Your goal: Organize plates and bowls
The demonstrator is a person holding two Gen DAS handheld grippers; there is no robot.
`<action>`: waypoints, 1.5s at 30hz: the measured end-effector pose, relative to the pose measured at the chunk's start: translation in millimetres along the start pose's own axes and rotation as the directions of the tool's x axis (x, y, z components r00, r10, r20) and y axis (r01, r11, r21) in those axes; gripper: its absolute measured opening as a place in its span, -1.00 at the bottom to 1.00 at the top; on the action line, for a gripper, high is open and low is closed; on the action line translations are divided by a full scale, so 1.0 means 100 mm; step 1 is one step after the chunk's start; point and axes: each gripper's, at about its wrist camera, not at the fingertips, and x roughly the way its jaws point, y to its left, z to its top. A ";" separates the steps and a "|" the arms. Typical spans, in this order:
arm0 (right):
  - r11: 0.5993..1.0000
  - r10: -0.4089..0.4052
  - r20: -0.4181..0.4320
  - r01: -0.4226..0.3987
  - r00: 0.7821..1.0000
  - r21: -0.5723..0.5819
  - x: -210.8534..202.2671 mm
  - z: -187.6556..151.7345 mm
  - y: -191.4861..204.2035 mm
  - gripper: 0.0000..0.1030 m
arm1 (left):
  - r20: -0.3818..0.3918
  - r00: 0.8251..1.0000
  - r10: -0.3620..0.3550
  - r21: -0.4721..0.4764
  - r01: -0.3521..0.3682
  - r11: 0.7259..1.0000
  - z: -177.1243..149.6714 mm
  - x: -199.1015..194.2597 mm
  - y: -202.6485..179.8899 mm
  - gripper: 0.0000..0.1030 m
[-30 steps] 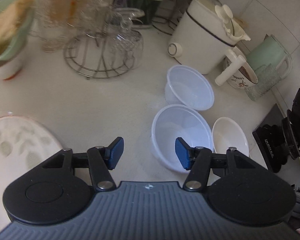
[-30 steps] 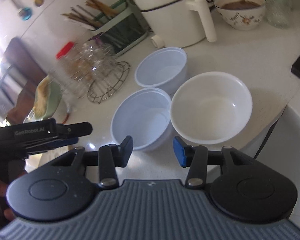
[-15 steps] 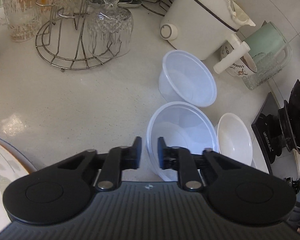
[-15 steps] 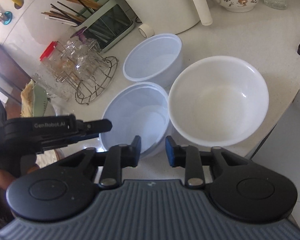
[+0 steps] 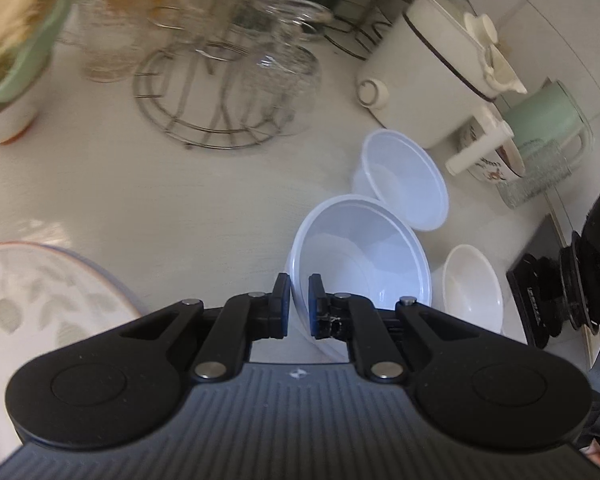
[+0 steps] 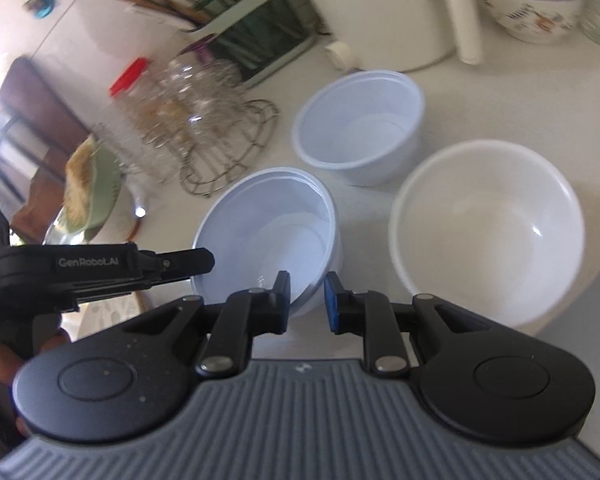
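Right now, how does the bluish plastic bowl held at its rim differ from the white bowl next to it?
The bluish plastic bowl is translucent and tilted, both grippers' jaws pinching its rim: left gripper and right gripper. The white bowl is opaque, sits level on the counter, and nothing grips it. It also looks wider. Both are round, deep and empty.

Home kitchen, countertop (image 5: 180,200), glass rack (image 5: 220,92), rice cooker (image 5: 428,80), chopstick holder (image 6: 256,36)
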 end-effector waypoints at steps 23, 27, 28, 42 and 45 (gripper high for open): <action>0.995 -0.037 -0.056 0.031 0.998 -0.097 0.21 0.00 0.25 -0.54 | 0.007 0.993 0.120 0.022 -0.120 0.992 -0.13 -0.23 0.06 -0.23; 0.992 -0.013 -0.026 0.010 1.000 -0.126 0.03 0.03 0.29 -0.54 | 0.042 0.992 0.121 0.013 -0.122 0.992 -0.06 -0.47 -0.04 -0.17; 0.991 -0.018 -0.015 0.016 1.000 -0.134 -0.02 0.04 0.31 -0.54 | 0.053 0.992 0.113 0.012 -0.114 0.993 -0.04 -0.55 -0.09 -0.16; 0.980 0.021 0.130 0.005 0.991 -0.199 -0.94 0.09 0.34 -0.54 | 0.187 0.977 0.101 0.063 -0.114 0.991 -0.23 -1.42 -0.81 -0.14; 0.975 0.043 0.146 -0.010 0.988 -0.221 -1.13 0.07 0.36 -0.54 | 0.211 0.973 0.098 0.056 -0.112 0.992 -0.36 -1.56 -0.90 -0.14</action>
